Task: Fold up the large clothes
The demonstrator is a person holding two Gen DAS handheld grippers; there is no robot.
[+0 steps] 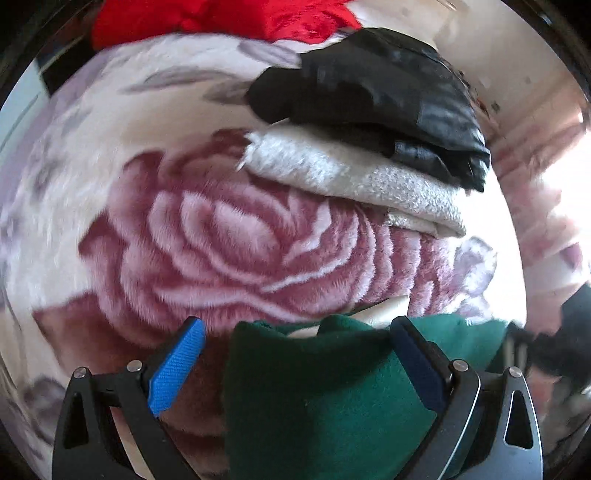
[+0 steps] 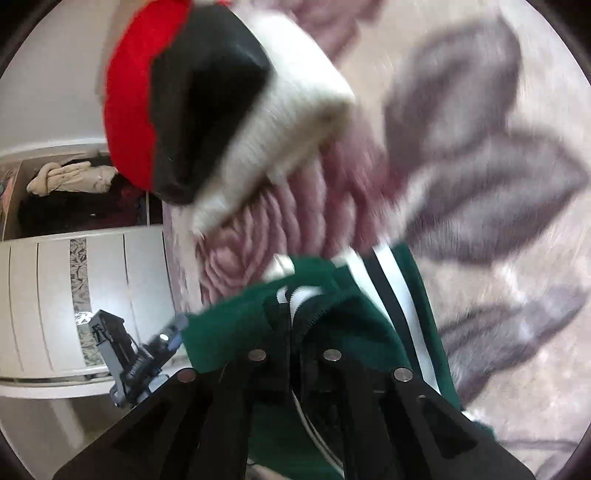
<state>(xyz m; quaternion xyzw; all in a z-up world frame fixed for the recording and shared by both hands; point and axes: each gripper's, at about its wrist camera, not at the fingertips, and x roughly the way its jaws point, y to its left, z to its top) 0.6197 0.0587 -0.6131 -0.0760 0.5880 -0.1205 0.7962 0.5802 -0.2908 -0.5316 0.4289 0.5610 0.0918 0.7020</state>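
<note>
A dark green garment (image 1: 317,384) with white stripes lies on a rose-patterned plush blanket (image 1: 207,236). In the left wrist view my left gripper (image 1: 295,365) stands wide open, its blue pads (image 1: 177,369) on either side of the green cloth, which bunches between them. In the right wrist view my right gripper (image 2: 293,332) is shut on the green garment (image 2: 332,314) near its zipper and white stripes. The fingertips are buried in the cloth.
A stack of folded clothes, black (image 1: 373,92) on white-grey (image 1: 354,173), sits on the blanket beyond the green garment, with a red garment (image 1: 221,18) behind. The stack also shows in the right wrist view (image 2: 207,103). A white cabinet (image 2: 74,295) stands left of the bed.
</note>
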